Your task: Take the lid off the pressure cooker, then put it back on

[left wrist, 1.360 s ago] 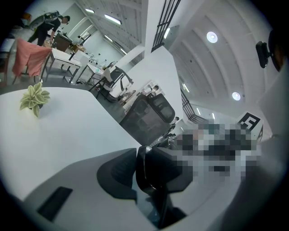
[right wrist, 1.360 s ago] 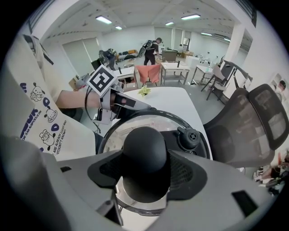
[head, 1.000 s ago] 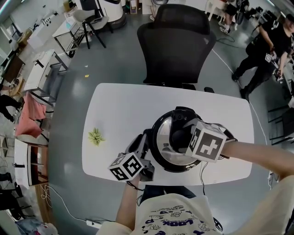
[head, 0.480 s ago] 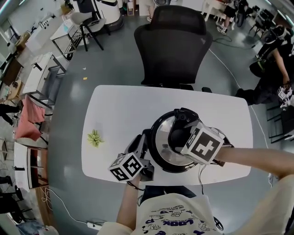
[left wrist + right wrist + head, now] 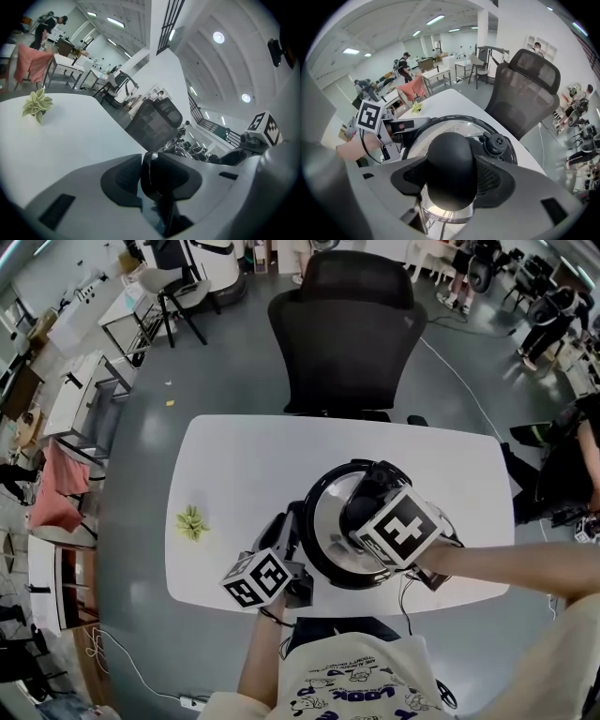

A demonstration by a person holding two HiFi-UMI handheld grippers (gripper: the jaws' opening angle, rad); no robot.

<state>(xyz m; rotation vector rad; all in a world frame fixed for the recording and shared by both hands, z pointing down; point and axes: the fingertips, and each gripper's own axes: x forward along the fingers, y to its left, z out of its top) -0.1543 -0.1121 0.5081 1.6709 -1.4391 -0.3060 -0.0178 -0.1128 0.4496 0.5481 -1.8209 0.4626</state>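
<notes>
Since a second ago, the right tool (image 5: 364,514) has rolled about its own axis. Its marker cube sits at a new slant in the head view, though it has hardly shifted place. Its jaws stand fairly wide, clamped on the lid's round black knob (image 5: 450,168) with a pad pressed to each side. The left tool (image 5: 292,532) has not moved. Its jaws stand narrower, gripped on the cooker's side handle (image 5: 149,174).

We read the roll as a twist of the lid (image 5: 328,521) against the braced cooker (image 5: 319,563), most likely the unlocking turn. The lid sits flat inside the rim, not yet lifted, with its valve (image 5: 496,139) beside the knob.

Edges and room:
- The cooker stands right of centre on the counter (image 5: 244,465), close to the near edge, so any pull toward us needs care.
- Bare counter lies to the left and behind, enough to set a lid down.
- A small plant (image 5: 194,520) is well apart at far left.
- A chair (image 5: 347,324) stands beyond the far edge, clear of the work.
- Nothing is seen above the lid but the right tool itself.
</notes>
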